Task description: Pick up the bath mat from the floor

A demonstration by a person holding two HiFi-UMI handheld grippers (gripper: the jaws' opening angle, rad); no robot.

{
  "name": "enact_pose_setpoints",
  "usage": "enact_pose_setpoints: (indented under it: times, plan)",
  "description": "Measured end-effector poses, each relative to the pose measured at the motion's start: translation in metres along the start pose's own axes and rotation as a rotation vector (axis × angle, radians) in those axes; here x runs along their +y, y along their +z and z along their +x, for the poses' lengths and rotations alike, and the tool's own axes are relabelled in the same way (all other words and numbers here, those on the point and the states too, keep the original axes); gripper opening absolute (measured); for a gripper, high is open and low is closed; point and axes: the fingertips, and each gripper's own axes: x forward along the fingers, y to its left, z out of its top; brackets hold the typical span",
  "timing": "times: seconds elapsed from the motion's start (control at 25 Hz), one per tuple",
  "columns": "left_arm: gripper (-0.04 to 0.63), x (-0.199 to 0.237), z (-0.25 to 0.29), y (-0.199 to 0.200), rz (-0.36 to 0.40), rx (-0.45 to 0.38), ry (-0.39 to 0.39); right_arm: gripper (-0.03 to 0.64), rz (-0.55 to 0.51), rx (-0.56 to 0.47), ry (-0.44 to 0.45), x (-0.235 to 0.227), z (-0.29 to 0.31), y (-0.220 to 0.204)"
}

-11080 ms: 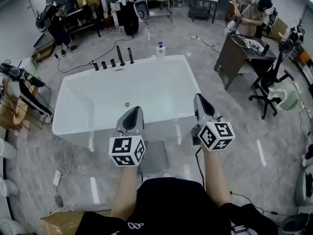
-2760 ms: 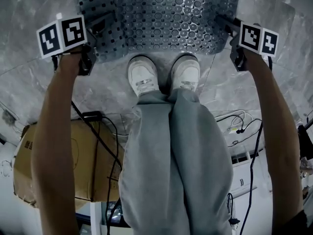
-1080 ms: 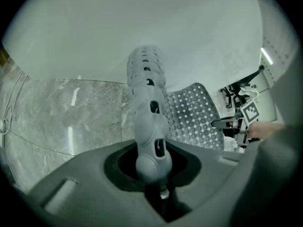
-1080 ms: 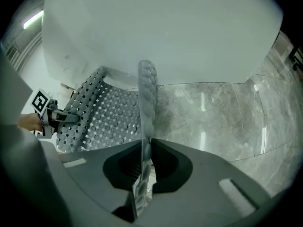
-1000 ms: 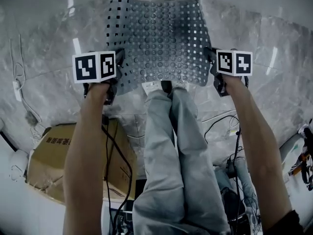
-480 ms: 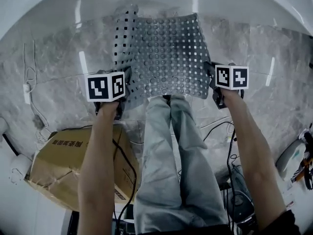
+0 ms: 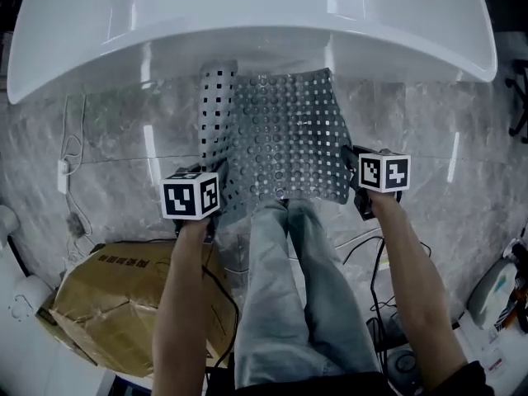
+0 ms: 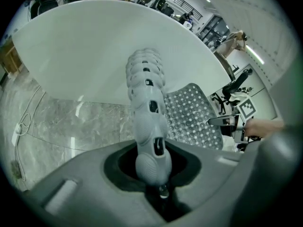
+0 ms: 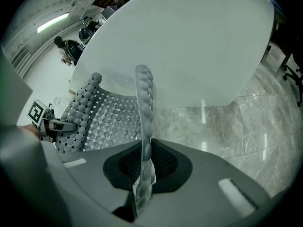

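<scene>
Around: a white bathtub (image 7: 247, 23) fills the top of the head view. A cardboard box (image 7: 107, 304) sits lower left and a power strip (image 7: 62, 175) at the left edge, both on the marble floor (image 7: 107, 139).
Gripper views only: a person (image 9: 71, 48) and an office chair (image 8: 235, 85) beyond the tub.
Bath mat (image 7: 285, 139): grey, bumpy, square-holed, left edge curled. It is at frame centre, stretched between the grippers before the tub.
Left gripper (image 7: 216, 198): clamped on the mat's folded corner.
Right gripper (image 7: 353, 173): pinching its thin edge.

left gripper (image 8: 159, 186) clamping bath mat (image 8: 195, 119), bathtub (image 8: 94, 46) behind
</scene>
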Motion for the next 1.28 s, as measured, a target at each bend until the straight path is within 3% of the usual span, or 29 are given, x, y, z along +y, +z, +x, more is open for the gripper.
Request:
enact_pose_setpoints:
  times: [0.36, 0.68, 1.28]
  plan:
    - [0.074, -0.018, -0.059, 0.004, 0.024, -0.053, 0.009, 0.021, -0.039, -0.046, 0.017, 0.027, -0.057, 0.016]
    - [0.074, -0.048, -0.123, 0.003, -0.018, -0.080, 0.017, 0.021, -0.053, -0.077, 0.045, 0.058, -0.119, 0.021]
    - [0.074, -0.122, -0.256, 0.039, 0.050, -0.226, 0.027, 0.021, -0.141, -0.223, 0.114, 0.115, -0.254, 0.058]
